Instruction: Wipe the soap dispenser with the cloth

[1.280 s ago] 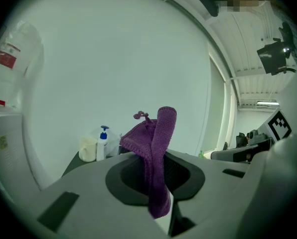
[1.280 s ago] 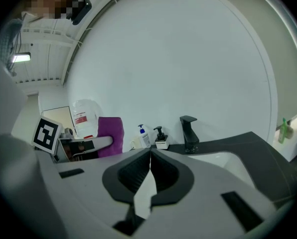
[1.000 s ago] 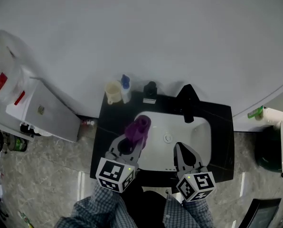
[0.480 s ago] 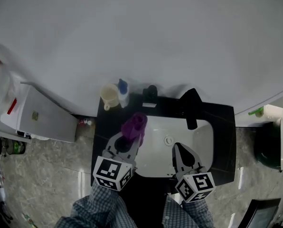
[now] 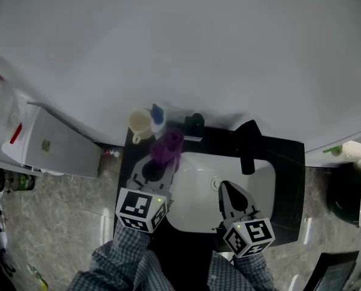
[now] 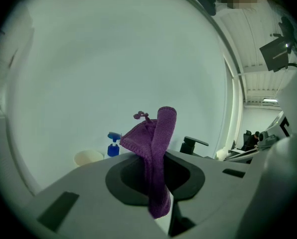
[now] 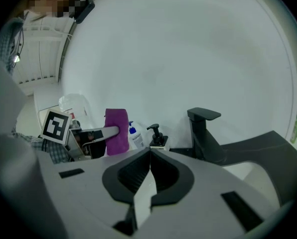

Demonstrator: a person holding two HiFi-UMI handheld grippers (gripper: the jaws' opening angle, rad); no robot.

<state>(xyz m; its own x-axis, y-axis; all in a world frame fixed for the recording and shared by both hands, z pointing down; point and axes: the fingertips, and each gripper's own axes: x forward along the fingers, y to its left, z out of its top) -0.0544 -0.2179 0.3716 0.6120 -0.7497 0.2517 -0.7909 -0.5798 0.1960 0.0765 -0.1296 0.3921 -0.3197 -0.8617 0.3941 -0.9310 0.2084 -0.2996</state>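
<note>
A plain white wall (image 5: 186,41) is seen across the upper half of the frame. A grey marble floor (image 5: 59,223) is shown at the lower left. At the centre, 1 black counter (image 5: 286,162) with a white basin (image 5: 195,187) is placed against the wall. A white cabinet (image 5: 56,144) is seen at the left.

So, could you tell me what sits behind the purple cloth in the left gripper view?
A blue-topped pump bottle peeks out just left of the purple cloth, with the white wall beyond. Anything directly behind the cloth is covered.
</note>
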